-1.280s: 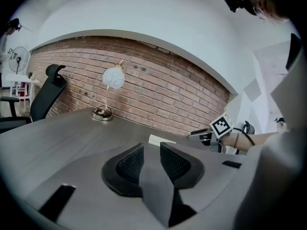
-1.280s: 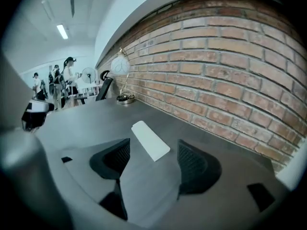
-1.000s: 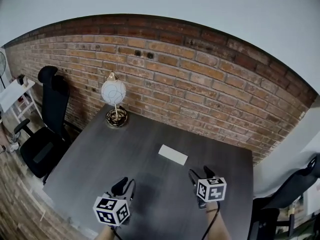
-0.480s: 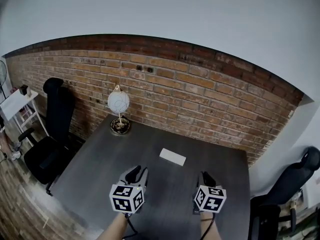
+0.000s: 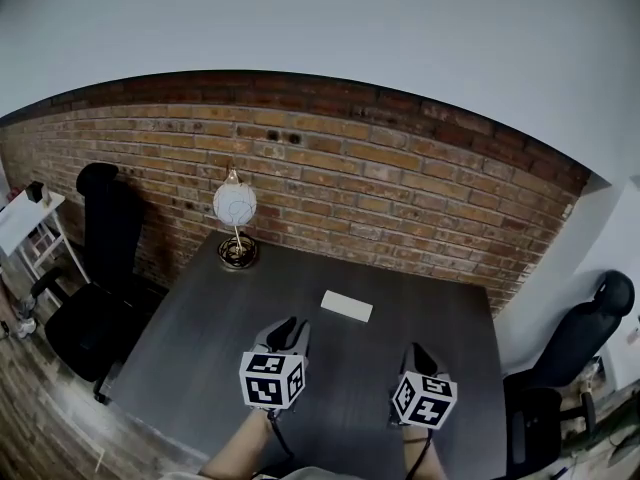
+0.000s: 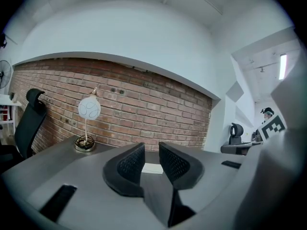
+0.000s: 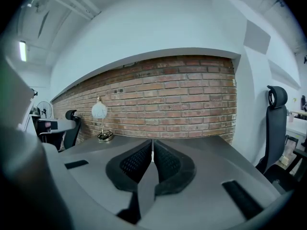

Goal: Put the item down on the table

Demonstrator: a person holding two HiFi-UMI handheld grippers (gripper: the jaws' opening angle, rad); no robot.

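A flat white rectangular item [image 5: 347, 307] lies on the dark grey table [image 5: 190, 343], past its middle toward the brick wall. My left gripper [image 5: 290, 326] hovers just in front of it and to its left; its jaws are closing, a narrow gap remains and nothing is between them. In the left gripper view the item [image 6: 152, 168] shows through the gap of that gripper [image 6: 151, 150], farther off on the table. My right gripper [image 5: 418, 353] is over the table's near right part, shut and empty, as the right gripper view [image 7: 153, 145] shows.
A globe lamp [image 5: 234, 203] on a brass base stands at the table's far left corner by the brick wall. One black office chair [image 5: 95, 268] is left of the table, another [image 5: 575, 353] at the right. A white shelf [image 5: 20, 218] sits at far left.
The right gripper's jaws have gone from wide open to shut. The left gripper has moved right and forward toward the white item. The item lies where it was.
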